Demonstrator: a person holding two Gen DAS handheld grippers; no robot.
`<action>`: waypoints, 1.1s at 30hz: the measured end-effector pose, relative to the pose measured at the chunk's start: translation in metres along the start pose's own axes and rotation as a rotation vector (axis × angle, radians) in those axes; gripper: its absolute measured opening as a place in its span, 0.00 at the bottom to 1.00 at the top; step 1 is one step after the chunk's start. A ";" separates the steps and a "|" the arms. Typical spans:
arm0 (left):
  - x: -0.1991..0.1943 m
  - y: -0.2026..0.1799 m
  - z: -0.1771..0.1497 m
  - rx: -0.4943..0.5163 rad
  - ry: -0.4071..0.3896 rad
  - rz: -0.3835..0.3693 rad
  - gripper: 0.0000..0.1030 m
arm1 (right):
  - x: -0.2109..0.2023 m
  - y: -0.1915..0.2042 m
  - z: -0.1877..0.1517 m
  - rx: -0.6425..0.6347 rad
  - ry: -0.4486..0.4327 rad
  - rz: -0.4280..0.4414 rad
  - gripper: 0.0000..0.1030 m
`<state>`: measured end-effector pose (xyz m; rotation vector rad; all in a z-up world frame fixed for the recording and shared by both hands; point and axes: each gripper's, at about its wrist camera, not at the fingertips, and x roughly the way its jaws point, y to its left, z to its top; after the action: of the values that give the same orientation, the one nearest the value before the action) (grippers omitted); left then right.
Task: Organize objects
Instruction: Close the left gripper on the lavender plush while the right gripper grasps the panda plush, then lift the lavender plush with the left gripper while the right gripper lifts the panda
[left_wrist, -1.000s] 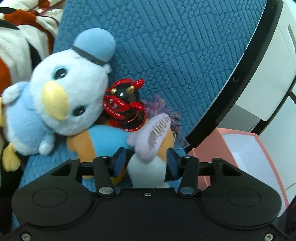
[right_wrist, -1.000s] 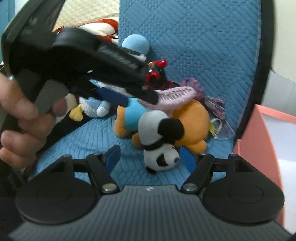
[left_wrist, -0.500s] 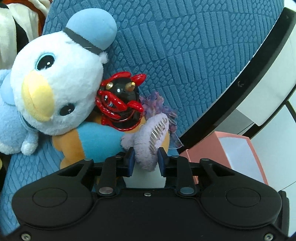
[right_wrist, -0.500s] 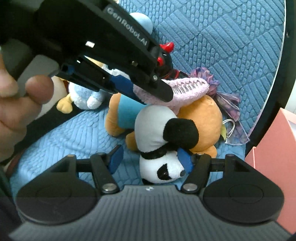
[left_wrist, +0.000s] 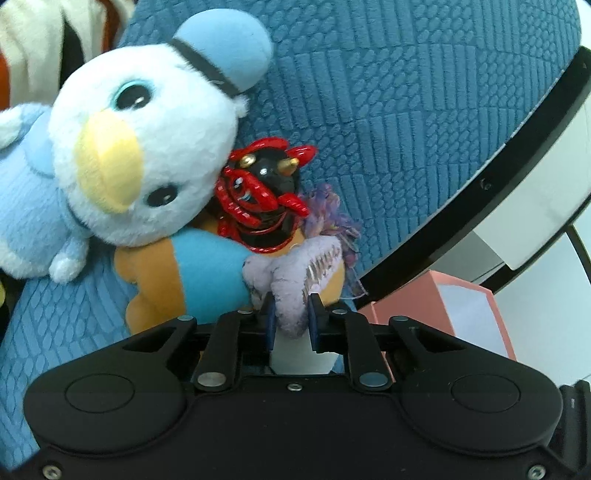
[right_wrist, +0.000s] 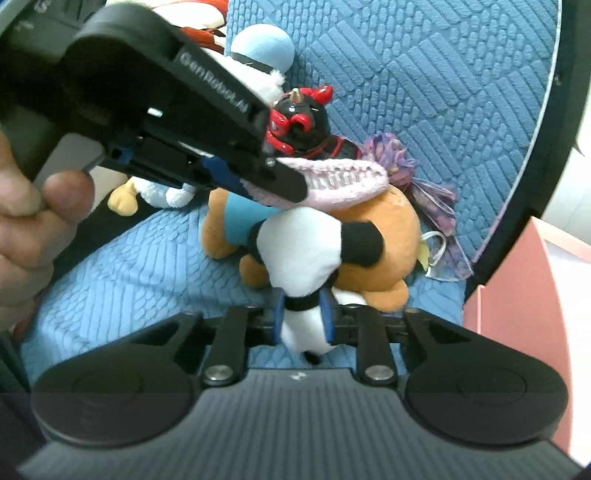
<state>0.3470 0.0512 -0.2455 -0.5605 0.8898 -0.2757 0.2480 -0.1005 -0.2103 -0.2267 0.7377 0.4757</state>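
Note:
A pile of toys lies on a blue quilted chair seat (left_wrist: 388, 110). My left gripper (left_wrist: 290, 321) is shut on a fuzzy lilac hair clip (left_wrist: 295, 280), which also shows in the right wrist view (right_wrist: 343, 181) sticking out over the pile. My right gripper (right_wrist: 303, 317) is shut on the neck of a panda plush (right_wrist: 306, 251) that hangs head down. Under them lies an orange and blue plush (right_wrist: 380, 236). A black and red horned figure (left_wrist: 262, 206) leans on a white and blue bird plush (left_wrist: 140, 147).
A pink open box (left_wrist: 461, 314) stands to the right of the chair, beyond its black rim (left_wrist: 480, 184). A purple ribbon tangle (right_wrist: 432, 206) lies behind the orange plush. Striped fabric (left_wrist: 55, 40) is at the top left. A hand (right_wrist: 26, 236) holds the left gripper.
Both grippers have closed: the left one onto the lilac clip, the right one onto the panda's neck. The panda has been drawn up off the seat toward the right gripper.

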 end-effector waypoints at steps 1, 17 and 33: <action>-0.001 0.001 -0.001 -0.008 -0.002 -0.001 0.15 | -0.003 -0.001 -0.001 0.004 0.000 -0.003 0.10; -0.018 0.010 -0.018 -0.024 -0.036 0.041 0.14 | -0.014 0.014 -0.004 -0.122 -0.049 -0.020 0.47; -0.037 -0.002 -0.036 0.021 -0.070 0.123 0.11 | 0.031 0.053 -0.026 -0.473 -0.083 -0.121 0.51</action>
<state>0.2962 0.0545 -0.2379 -0.4910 0.8492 -0.1530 0.2262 -0.0540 -0.2523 -0.6861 0.5182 0.5363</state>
